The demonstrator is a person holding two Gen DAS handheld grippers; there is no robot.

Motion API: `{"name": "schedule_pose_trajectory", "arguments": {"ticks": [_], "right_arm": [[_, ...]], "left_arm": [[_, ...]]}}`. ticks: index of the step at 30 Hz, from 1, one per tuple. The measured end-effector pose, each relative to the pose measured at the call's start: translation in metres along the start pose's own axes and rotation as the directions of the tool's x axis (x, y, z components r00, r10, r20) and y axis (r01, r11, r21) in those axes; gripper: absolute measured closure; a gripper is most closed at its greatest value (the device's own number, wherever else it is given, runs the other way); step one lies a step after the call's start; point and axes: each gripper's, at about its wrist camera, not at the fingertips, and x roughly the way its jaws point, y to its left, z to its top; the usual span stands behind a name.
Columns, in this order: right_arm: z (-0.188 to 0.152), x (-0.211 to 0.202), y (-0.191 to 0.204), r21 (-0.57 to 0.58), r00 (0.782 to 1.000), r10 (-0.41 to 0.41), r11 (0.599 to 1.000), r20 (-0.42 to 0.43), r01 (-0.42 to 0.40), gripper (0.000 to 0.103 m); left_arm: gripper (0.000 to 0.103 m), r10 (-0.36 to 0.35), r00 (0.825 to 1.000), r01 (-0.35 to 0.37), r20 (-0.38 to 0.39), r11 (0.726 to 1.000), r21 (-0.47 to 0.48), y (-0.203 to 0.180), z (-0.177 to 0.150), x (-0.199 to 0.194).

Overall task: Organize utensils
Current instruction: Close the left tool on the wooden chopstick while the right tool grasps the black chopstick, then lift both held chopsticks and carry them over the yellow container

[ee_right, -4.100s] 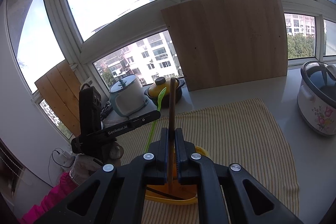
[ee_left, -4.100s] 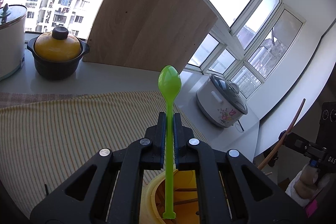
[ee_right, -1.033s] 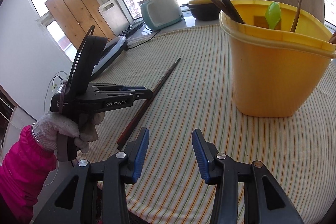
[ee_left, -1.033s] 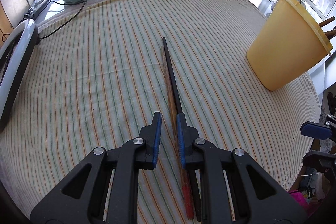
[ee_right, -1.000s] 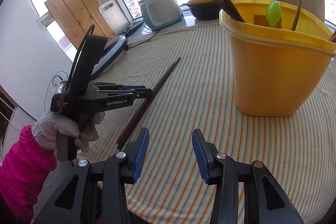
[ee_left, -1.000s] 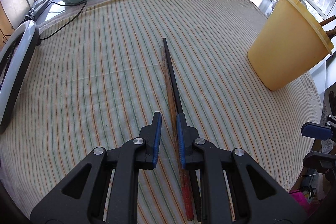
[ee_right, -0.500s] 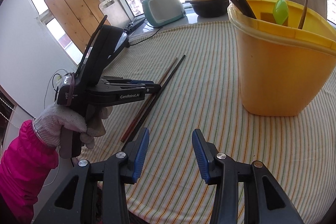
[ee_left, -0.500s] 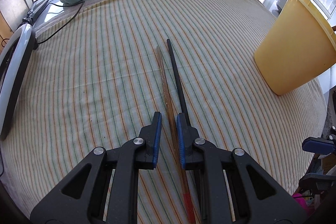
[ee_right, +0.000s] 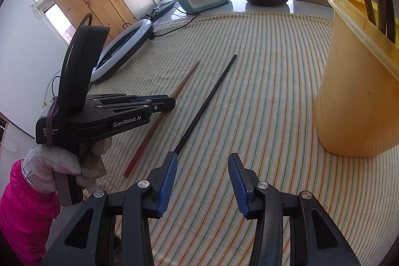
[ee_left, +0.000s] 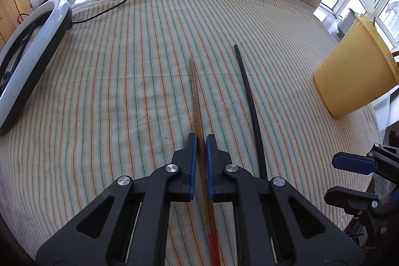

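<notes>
Down on the striped cloth (ee_left: 124, 81), the left gripper (ee_left: 201, 138) had its jaws clamped on the brown chopstick (ee_left: 195, 96), gripping nearer its red butt end than its tip; the long front part could droop or swivel on lifting, or slip from the narrow pads; the right gripper (ee_right: 202, 167) hung with jaws apart and empty beside the black chopstick (ee_right: 207, 101), which lay just right of the brown one, mid-cloth; the yellow bucket (ee_right: 354, 101), already holding utensils, stood near the cloth's right edge, where a swinging stick might strike its rim.
</notes>
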Motion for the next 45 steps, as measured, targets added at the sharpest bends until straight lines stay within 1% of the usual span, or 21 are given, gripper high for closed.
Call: {"name": "schedule_pose_trajectory", "arguments": {"ticks": [5,9,11,13,16,19,20,22,23,24,26,27,29,30,33,34,36,40,45], "right_arm": [[0.027,0.026,-0.005,0.074,0.998,-0.001,0.997,-0.065,0.006,0.061],[0.048,0.047,-0.005,0.079,0.993,-0.048,0.995,-0.103,0.057,0.068],[0.057,0.057,-0.009,0.093,0.989,-0.078,0.992,-0.123,0.09,0.069],[0.063,0.065,-0.012,0.113,0.986,-0.085,0.988,-0.142,0.101,0.071],[0.069,0.072,-0.014,0.115,0.982,-0.109,0.985,-0.153,0.127,0.072],[0.077,0.077,-0.012,0.126,0.98,-0.113,0.983,-0.165,0.134,0.072],[0.08,0.079,-0.011,0.123,0.979,-0.112,0.983,-0.173,0.134,0.072],[0.084,0.083,-0.005,0.096,0.974,-0.139,0.983,-0.179,0.158,0.072],[0.086,0.085,-0.002,0.077,0.971,-0.157,0.982,-0.18,0.173,0.075],[0.087,0.087,0.0,0.059,0.968,-0.177,0.98,-0.179,0.19,0.082],[0.089,0.09,0.007,0.009,0.961,-0.215,0.975,-0.174,0.22,0.086],[0.09,0.091,0.01,-0.021,0.959,-0.229,0.973,-0.168,0.229,0.094],[0.089,0.091,0.013,-0.067,0.959,-0.232,0.972,-0.163,0.224,0.095],[0.088,0.091,0.013,-0.081,0.959,-0.233,0.972,-0.161,0.222,0.095],[0.087,0.089,0.012,-0.086,0.962,-0.22,0.974,-0.162,0.208,0.096],[0.086,0.088,0.012,-0.087,0.963,-0.214,0.975,-0.161,0.202,0.096],[0.085,0.086,0.012,-0.089,0.966,-0.201,0.978,-0.161,0.188,0.099],[0.083,0.081,0.009,-0.063,0.974,-0.167,0.985,-0.154,0.159,0.1],[0.078,0.067,0.013,-0.051,0.984,-0.121,0.992,-0.128,0.115,0.1]], "left_arm": [[0.097,-0.005,1.0,0.006,0.005,1.0,-0.016,0.009,-0.008,-0.007],[0.097,-0.005,1.0,0.005,0.008,1.0,-0.021,0.013,-0.012,-0.011],[0.097,-0.008,1.0,0.008,0.009,1.0,-0.027,0.015,-0.013,-0.012],[0.097,-0.005,1.0,0.005,0.011,1.0,-0.028,0.017,-0.015,-0.014],[0.097,0.0,1.0,0.0,0.004,1.0,-0.016,0.018,-0.016,-0.016],[0.097,0.004,1.0,-0.004,0.003,1.0,-0.012,0.019,-0.015,-0.017],[0.097,0.007,1.0,-0.007,0.002,1.0,-0.011,0.019,-0.015,-0.017],[0.097,0.007,1.0,-0.007,-0.002,1.0,-0.015,0.02,-0.013,-0.016],[0.097,0.006,1.0,-0.006,-0.006,1.0,-0.019,0.02,-0.013,-0.016],[0.097,0.006,1.0,-0.006,-0.007,1.0,-0.022,0.021,-0.011,-0.016],[0.097,0.009,1.0,-0.009,-0.008,1.0,-0.025,0.021,-0.009,-0.015],[0.097,0.01,1.0,-0.01,-0.01,1.0,-0.027,0.021,-0.009,-0.015],[0.092,0.017,1.0,-0.017,-0.021,0.999,-0.034,0.022,-0.006,-0.012],[0.088,0.019,0.999,-0.02,-0.027,0.999,-0.034,0.022,-0.005,-0.01],[0.088,0.025,0.999,-0.025,-0.02,1.0,-0.01,0.02,-0.001,-0.006],[0.089,0.027,0.999,-0.027,-0.016,1.0,-0.001,0.02,0.001,-0.005],[0.098,0.027,1.0,-0.027,-0.014,1.0,0.0,0.022,0.002,-0.005],[0.099,-0.016,1.0,0.016,0.003,0.998,-0.054,0.031,0.001,-0.009],[0.099,-0.058,0.997,0.064,0.057,0.992,-0.11,0.038,0.0,-0.026]]}}
